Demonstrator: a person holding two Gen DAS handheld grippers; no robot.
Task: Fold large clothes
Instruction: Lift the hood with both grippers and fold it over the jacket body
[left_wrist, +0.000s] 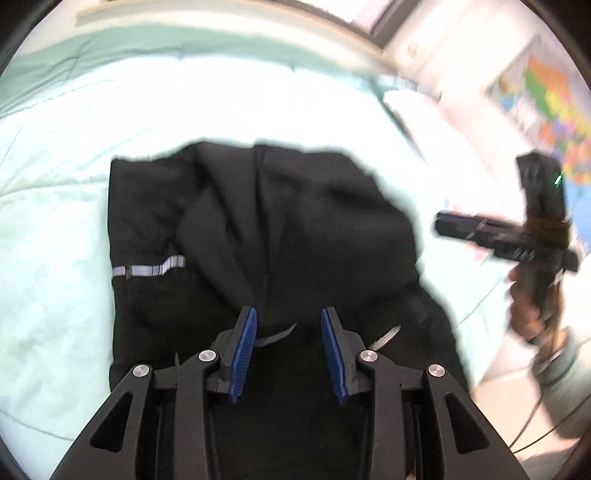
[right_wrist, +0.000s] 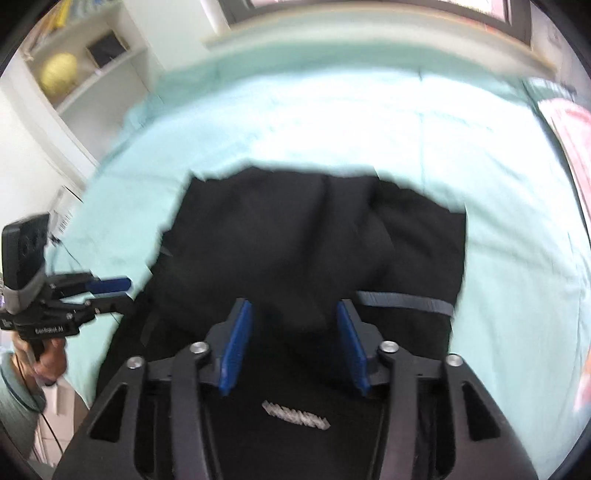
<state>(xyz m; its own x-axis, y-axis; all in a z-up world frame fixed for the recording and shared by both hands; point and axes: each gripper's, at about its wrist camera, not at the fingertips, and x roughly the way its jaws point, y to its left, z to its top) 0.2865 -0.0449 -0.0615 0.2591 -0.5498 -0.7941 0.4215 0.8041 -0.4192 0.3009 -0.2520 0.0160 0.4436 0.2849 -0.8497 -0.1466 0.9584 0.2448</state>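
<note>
Left wrist view. Blue-padded fingers (left_wrist: 246, 350) of the left gripper (left_wrist: 289, 325): spread wide, nothing held between them. Item ahead of and beneath the fingers: black garment (left_wrist: 258, 221), bunched and partly doubled over itself, with a reflective grey stripe (left_wrist: 147, 268) to the left of the fingers and further grey markings just past the tips. Support: bed (left_wrist: 55, 229) in pale mint bedding, showing on the left, far and right sides of the garment. To the right of the fingers and apart from the cloth: right gripper (left_wrist: 458, 225), blurred, carried in the person's hand (left_wrist: 524, 306).

Right wrist view. Right gripper (right_wrist: 295, 321): blue pads wide apart, empty, hanging over the near part of the black garment (right_wrist: 314, 240). A grey stripe (right_wrist: 402, 300) lies just right of the right finger; a pale printed mark (right_wrist: 295, 414) shows on the cloth below the pads. Left gripper (right_wrist: 110, 290) sits left of the fingers at the garment's edge, its fingers parted with no cloth between them.

Step in hand, as judged: between folds, both tools free, garment heaped rather than flat. Next move calls for each gripper to close on an edge or corner of the upper layer, then draw it across evenly; dark cloth and motion blur make edges hard to pick out.
</note>
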